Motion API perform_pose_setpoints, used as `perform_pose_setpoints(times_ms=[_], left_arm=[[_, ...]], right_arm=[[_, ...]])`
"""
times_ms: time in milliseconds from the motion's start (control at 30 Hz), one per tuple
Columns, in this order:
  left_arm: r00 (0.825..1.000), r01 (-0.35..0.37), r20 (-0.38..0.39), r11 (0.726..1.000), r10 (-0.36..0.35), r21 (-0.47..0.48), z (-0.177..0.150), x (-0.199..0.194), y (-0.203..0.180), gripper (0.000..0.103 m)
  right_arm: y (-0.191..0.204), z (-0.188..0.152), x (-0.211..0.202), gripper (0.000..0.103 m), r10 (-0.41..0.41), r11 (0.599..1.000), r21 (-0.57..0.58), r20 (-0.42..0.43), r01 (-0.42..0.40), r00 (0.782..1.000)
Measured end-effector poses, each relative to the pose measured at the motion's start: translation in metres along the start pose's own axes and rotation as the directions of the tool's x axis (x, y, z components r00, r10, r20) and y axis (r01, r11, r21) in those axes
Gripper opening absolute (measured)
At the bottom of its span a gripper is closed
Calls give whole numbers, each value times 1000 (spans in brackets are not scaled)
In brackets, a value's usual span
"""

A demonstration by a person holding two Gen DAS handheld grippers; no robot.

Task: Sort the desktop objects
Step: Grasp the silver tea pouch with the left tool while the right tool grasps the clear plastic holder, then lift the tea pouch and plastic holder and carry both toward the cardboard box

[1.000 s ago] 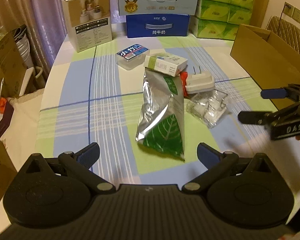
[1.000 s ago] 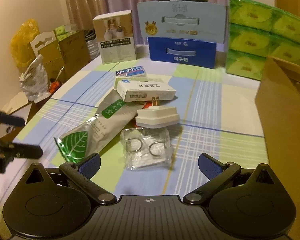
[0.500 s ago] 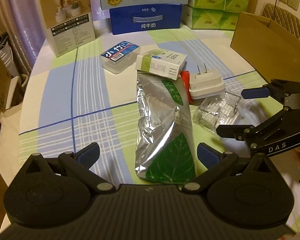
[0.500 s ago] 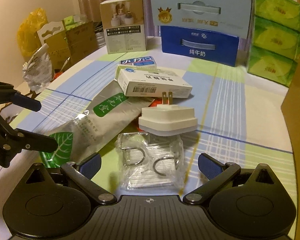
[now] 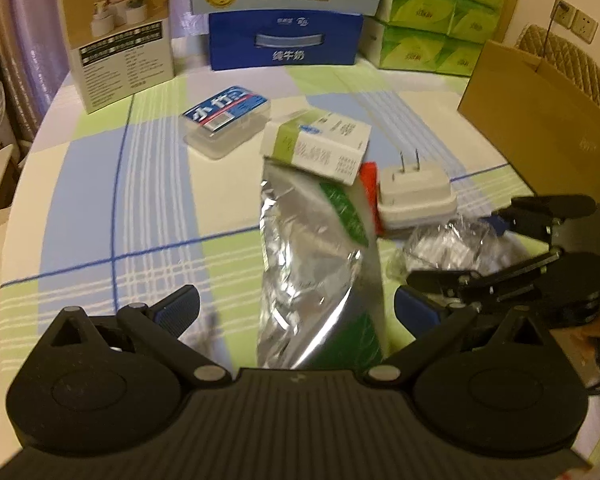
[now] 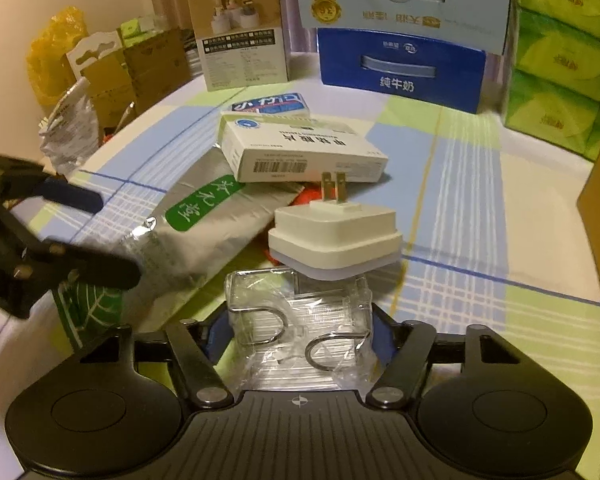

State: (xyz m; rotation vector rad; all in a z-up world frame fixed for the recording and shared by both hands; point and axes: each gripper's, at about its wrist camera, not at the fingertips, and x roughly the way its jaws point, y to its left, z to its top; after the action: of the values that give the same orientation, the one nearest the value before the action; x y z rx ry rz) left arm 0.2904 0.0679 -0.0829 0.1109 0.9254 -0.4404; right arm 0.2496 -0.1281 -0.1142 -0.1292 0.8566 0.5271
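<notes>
The right gripper [image 6: 298, 336] sits low in the frame, fingers pressed on the clear hook packet [image 6: 298, 330] beneath the white plug [image 6: 334, 240]. The left gripper [image 5: 296, 308] is spread wide around the silver pouch [image 5: 320, 268]. Bare tablecloth [image 6: 480, 300] lies at right.

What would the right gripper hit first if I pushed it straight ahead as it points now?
The right gripper already straddles the clear packet of metal hooks. Straight on, it would probably run the packet into the white plug adapter just behind; depth between them is unclear.
</notes>
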Motion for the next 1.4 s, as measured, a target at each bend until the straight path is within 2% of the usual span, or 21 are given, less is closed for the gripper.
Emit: perform_pose_setpoints(times_ms=[167, 367, 400, 500, 600, 633, 733, 800, 1067, 1300, 1400], left_arm=[[999, 19, -40, 1000, -18, 19, 17, 20, -7, 102], [990, -3, -142, 997, 14, 74, 33, 50, -16, 101], [987, -5, -159, 997, 18, 80, 34, 54, -18, 99], [981, -12, -190, 997, 27, 82, 31, 58, -22, 75], [981, -26, -191, 995, 45, 98, 24, 49, -31, 67], [981, -28, -190, 996, 45, 90, 21, 43, -34, 62], [977, -29, -210, 998, 40, 56, 13, 26, -47, 55], [973, -10, -229, 999, 18, 36, 2, 14, -57, 54], [958, 65, -285, 994, -37, 90, -50, -33, -116, 54], [958, 66, -286, 994, -39, 86, -77, -50, -138, 56], [962, 53, -271, 996, -33, 66, -79, -51, -139, 64]], right_arm=[[-6, -7, -13, 63, -34, 999, 20, -35, 35, 999], [-14, -20, -31, 63, -49, 996, 68, -54, 53, 997], [-15, -21, -33, 63, -49, 996, 77, -56, 53, 997], [-16, -27, -41, 63, -49, 995, 90, -61, 54, 997], [-14, -33, -48, 63, -47, 994, 98, -67, 54, 997], [-12, -35, -51, 63, -44, 993, 104, -71, 51, 997], [-10, -43, -61, 63, -54, 990, 128, -77, 63, 996], [-10, -50, -71, 63, -57, 985, 157, -75, 68, 996], [-2, -85, -122, 63, -77, 971, 221, -75, 92, 994], [-1, -110, -143, 63, -99, 964, 241, -78, 115, 992], [-3, -117, -147, 63, -98, 964, 241, -77, 114, 992]])
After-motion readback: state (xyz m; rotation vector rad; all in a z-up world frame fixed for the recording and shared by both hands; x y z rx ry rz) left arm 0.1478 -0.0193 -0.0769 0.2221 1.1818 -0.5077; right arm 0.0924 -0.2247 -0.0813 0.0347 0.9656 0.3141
